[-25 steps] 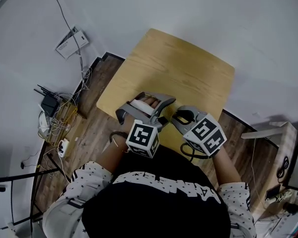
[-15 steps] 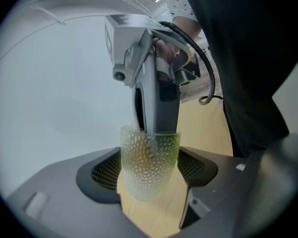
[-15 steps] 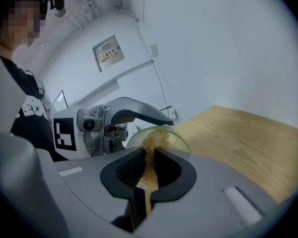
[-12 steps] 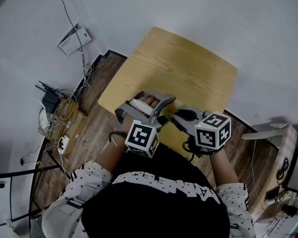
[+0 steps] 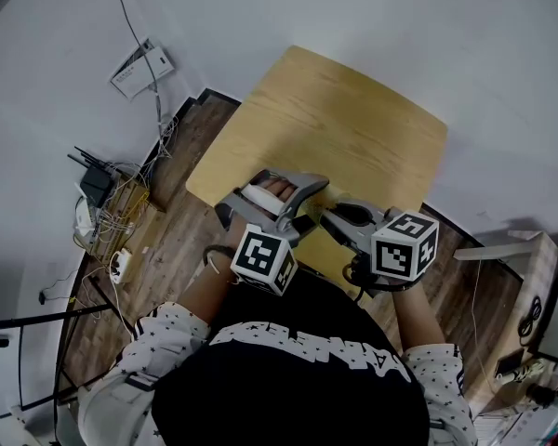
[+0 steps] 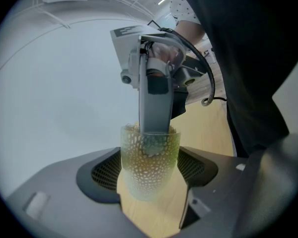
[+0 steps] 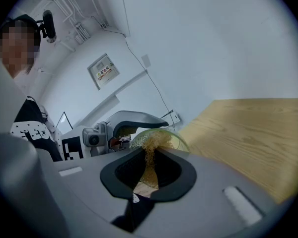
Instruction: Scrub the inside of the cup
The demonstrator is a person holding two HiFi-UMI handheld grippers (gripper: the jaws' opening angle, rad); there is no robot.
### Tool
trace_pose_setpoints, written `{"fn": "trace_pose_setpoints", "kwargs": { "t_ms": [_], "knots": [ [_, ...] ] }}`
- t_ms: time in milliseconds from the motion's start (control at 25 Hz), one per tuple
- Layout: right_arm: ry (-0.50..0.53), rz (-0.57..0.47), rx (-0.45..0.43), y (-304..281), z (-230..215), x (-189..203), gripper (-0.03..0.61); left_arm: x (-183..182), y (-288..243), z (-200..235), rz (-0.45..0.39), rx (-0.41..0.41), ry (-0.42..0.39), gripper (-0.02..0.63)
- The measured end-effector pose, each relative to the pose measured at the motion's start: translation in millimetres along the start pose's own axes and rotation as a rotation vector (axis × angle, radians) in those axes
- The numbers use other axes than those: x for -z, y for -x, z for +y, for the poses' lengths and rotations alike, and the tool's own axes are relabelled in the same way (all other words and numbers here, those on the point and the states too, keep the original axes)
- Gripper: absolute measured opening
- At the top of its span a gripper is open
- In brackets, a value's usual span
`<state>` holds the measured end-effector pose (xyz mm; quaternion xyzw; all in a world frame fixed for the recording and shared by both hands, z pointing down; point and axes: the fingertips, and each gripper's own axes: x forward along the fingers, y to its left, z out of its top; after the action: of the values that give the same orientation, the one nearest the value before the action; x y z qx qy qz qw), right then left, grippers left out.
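Observation:
A clear cup [image 6: 150,182] with a dotted pattern sits upright between the pads of my left gripper [image 6: 149,168], which is shut on it over the wooden table [image 5: 353,128]. A yellow mesh scrubber [image 7: 150,152] is pinched in my right gripper [image 7: 148,171], which is shut on it. Its grey fingers [image 6: 154,98] reach down through the cup's mouth, and the scrubber lies inside against the wall. In the head view the left gripper [image 5: 277,196] and the right gripper [image 5: 338,217] meet at the table's near edge, with the cup [image 5: 263,191] mostly hidden between the left jaws.
The table stands against a white wall. On the wood floor to the left lie a black router [image 5: 95,186] and tangled cables [image 5: 121,221]. A white box [image 5: 141,67] leans by the wall. A light wooden shelf [image 5: 525,268] stands at the right.
My right gripper has rolled about its own axis, and its marker cube now shows a different face. The left gripper and the cup have stayed put.

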<state>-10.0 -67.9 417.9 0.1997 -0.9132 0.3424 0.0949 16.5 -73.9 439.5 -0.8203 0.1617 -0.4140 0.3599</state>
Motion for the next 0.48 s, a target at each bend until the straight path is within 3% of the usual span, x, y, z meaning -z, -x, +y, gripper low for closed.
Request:
{"fn": "trace_pose_setpoints", "kwargs": {
  "t_ms": [480],
  "knots": [
    [0.074, -0.02, 0.001, 1.7, 17.5, -2.1, 0.052, 13.6, 11.9, 1.7, 0.034, -0.009, 0.015, 0.353]
  ]
}}
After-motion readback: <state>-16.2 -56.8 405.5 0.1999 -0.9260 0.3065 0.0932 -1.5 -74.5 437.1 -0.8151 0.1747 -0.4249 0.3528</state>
